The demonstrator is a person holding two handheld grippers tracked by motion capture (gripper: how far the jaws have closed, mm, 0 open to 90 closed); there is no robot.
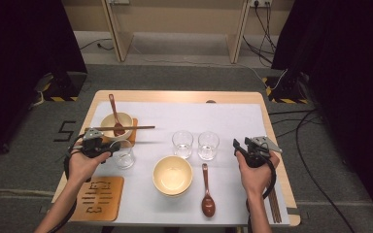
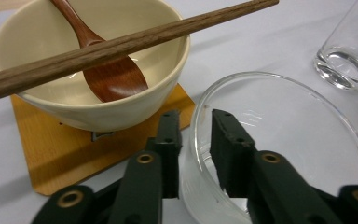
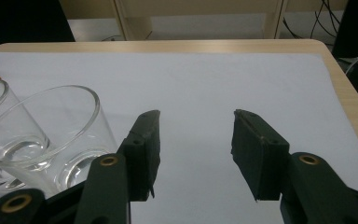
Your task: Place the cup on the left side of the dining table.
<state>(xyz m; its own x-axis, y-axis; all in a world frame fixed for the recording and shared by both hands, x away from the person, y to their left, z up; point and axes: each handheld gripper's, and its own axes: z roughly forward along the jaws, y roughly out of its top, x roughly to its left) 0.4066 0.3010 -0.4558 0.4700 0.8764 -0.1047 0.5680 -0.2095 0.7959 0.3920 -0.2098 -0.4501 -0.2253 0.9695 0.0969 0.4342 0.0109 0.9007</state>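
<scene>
Far left of the high view: wooden coaster [image 1: 98, 198] with cut-out marks at lower left, on the table edge. Above it the left hand [image 1: 83, 165] holds the left gripper [image 1: 108, 149], left of centre. Its jaws straddle the near wall of a clear glass [image 1: 124, 155], one jaw outside, one inside the rim. In the left gripper view there is a visible gap between the pads and the glass [image 2: 279, 135] wall, so the jaws are parted, not pinching; glass stands on the white table cover [image 1: 233, 121]. Upper left of that view: cream bowl [image 2: 93, 60] on an orange coaster [image 2: 65, 149], brown spoon [image 2: 107, 74] inside it, chopsticks [image 2: 121, 44] laid across its rim. The glass sits just beside that coaster, lower right of it.

Centre of the high view: second cream bowl [image 1: 173, 174], empty, with another brown spoon [image 1: 207, 191] lying just to its right. Above them two more glasses [image 1: 182, 143] [image 1: 208, 144] side by side.

Right: right hand [image 1: 255, 177] holds the right gripper [image 1: 240, 144], mid right. Right gripper view shows its jaws spread wide with nothing between them, over bare white cover; the nearest glass [image 3: 46, 135] is off to lower left. A pair of chopsticks [image 1: 275, 206] lies at lower right by the table edge.
</scene>
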